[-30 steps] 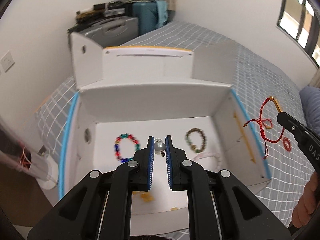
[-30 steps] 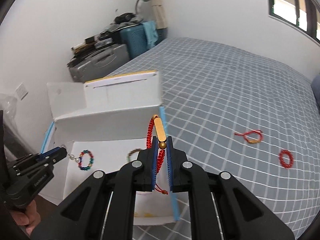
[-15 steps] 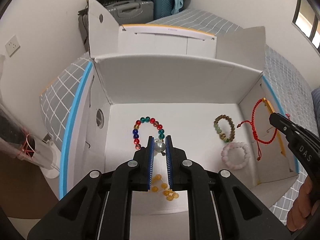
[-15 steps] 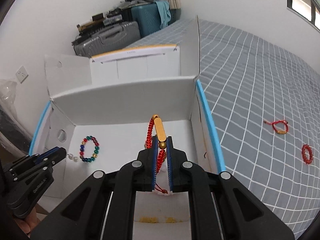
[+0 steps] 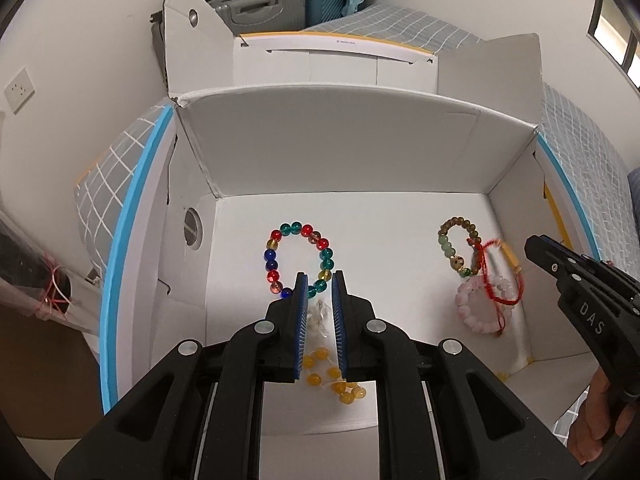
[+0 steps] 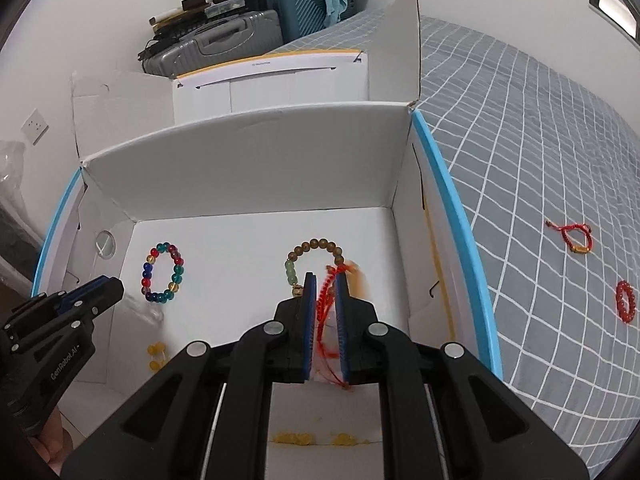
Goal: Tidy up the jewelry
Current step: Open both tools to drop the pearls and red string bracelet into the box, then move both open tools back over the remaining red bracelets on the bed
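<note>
Both grippers hang over the open white cardboard box (image 5: pixel 360 152). My left gripper (image 5: pixel 320 280) is open; a blurred clear pearl piece (image 5: pixel 318 312) falls between its fingers, just below the multicoloured bead bracelet (image 5: pixel 298 256). My right gripper (image 6: pixel 326 280) is open too; the red cord bracelet (image 5: pixel 498 276) drops, blurred, onto the pink bead bracelet (image 5: pixel 480 308) beside the brown-green bead bracelet (image 5: pixel 456 244). Yellow beads (image 5: pixel 332 376) lie near the box's front.
The box stands on a grey checked bed (image 6: pixel 540 152). A red cord bracelet (image 6: pixel 574 236) and a red bead ring (image 6: pixel 624 300) lie on the bed to the right. Suitcases (image 6: pixel 224 40) are stacked at the far wall.
Both grippers moved lower into the box and opened. The pearl piece left the left gripper and the red cord bracelet left the right gripper; both are falling.
</note>
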`<state>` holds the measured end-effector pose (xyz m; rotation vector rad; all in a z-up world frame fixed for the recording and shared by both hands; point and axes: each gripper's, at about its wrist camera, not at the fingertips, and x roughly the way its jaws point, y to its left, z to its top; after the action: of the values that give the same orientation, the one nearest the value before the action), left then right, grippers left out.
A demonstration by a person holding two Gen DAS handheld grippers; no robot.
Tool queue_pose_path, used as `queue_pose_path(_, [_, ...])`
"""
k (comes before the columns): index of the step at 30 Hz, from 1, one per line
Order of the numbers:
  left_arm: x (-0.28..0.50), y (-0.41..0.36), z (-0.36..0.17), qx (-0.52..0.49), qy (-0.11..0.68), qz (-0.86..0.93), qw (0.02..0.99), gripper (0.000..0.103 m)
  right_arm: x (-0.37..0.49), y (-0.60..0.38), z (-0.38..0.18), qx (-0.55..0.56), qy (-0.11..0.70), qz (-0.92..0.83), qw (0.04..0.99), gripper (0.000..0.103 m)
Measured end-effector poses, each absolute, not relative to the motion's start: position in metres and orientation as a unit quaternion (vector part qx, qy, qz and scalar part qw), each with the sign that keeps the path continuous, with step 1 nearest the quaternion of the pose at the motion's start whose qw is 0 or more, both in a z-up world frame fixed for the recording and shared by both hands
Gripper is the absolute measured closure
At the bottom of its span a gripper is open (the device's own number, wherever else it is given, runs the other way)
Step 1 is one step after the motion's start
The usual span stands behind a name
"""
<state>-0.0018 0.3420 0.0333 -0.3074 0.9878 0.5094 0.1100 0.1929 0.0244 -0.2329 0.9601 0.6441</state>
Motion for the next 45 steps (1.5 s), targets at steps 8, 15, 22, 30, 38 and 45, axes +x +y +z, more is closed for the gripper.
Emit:
queue_pose_path(8, [-0.007,0.339,0.043,-0.148,0.456,0.246,0.842,0.061,0.098,0.188,0.043,-0.103,0.428,0.322,0.839,0.053])
queue_pose_path(15, [-0.008,0.33,0.055,-0.138,0.444,0.246,0.85,0.051,0.097,0.164,0.064,-0.073,0.394,0.32,0.858,0.026])
queue_pose_path(22, [0.006,0.306,0.068,-0.116,0.432,0.231,0.864,0.041,0.111,0.121,0.077,-0.036,0.374,0.295,0.879,0.011])
queue_pose_path(30, [0.034,0.261,0.079,-0.089,0.42,0.191,0.883,0.027,0.133,0.051,0.085,-0.007,0.358,0.236,0.903,0.008])
queue_pose_path(38, [0.063,0.21,0.092,-0.067,0.403,0.149,0.901,0.014,0.153,-0.016,0.084,0.016,0.357,0.179,0.917,0.008])
queue_pose_path(45, [0.091,0.161,0.101,-0.051,0.391,0.104,0.913,0.008,0.164,-0.07,0.077,0.035,0.362,0.131,0.922,0.008])
